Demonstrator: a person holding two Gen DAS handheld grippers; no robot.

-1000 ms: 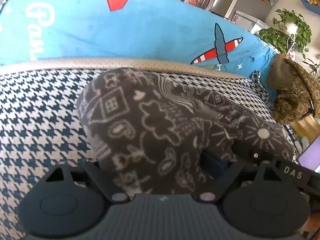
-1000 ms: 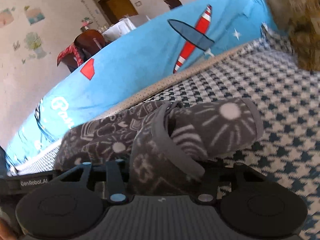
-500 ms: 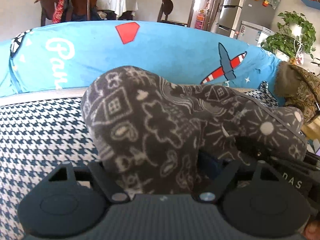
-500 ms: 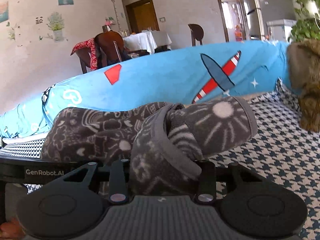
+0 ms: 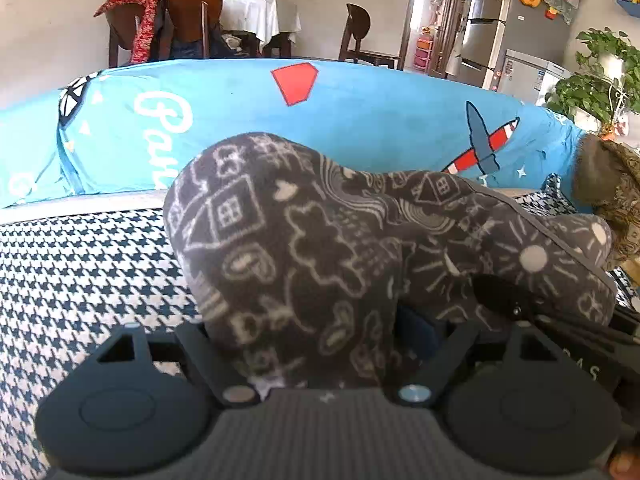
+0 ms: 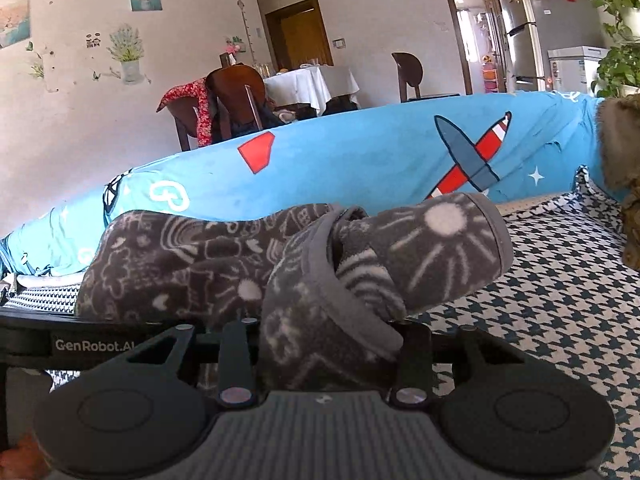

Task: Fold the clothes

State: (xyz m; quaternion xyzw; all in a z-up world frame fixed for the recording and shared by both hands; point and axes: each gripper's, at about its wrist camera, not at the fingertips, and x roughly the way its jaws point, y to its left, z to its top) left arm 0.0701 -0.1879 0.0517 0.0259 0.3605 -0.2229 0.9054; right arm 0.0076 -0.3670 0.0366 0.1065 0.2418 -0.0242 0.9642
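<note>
Soft cloth over matt plastic.
Fuzzy grey doodle-print fleece garment [image 5: 320, 248]; woven houndstooth sofa cover [image 5: 80, 264]; smooth blue printed blanket [image 6: 360, 168]; ribbed black plastic gripper body [image 6: 320, 432].

left gripper [image 5: 308, 344]: matte black plastic; two round discs flank a ribbed grey centre plate; silver screw heads at the plate's upper corners; slanted black link bars
right gripper [image 6: 324, 344]: same black build; twin discs beside the ribbed plate; two silver screws
markings: white "GenRobot.AI" lettering left of the right gripper's plate
</note>
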